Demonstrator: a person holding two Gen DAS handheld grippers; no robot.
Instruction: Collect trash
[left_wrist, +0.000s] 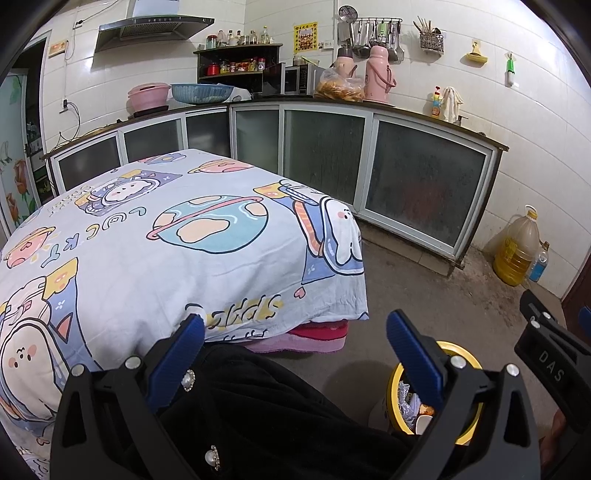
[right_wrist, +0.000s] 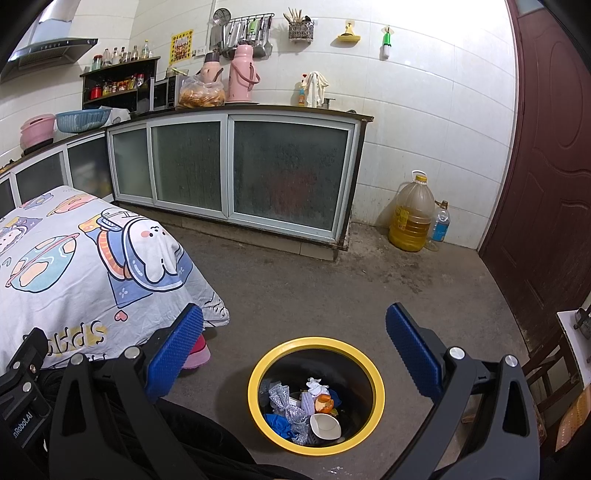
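Grippers, left (left_wrist: 295, 332) and right (right_wrist: 294, 328), are gaping empty, so we are checking the tablecloth (left_wrist: 155, 236) before leaving the bin (right_wrist: 375, 373).

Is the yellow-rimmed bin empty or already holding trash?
Holding trash: the yellow-rimmed black bin contains crumpled paper, orange peel and blue scraps, well below the rim.

Trash bin (right_wrist: 316, 391) on floor right of covered table (right_wrist: 74, 266), cabinets (right_wrist: 236, 173) behind

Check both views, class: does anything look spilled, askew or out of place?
Nothing stands out. The trash sits inside the yellow-rimmed bin, none on the floor around it, and the patterned tablecloth shows no litter.
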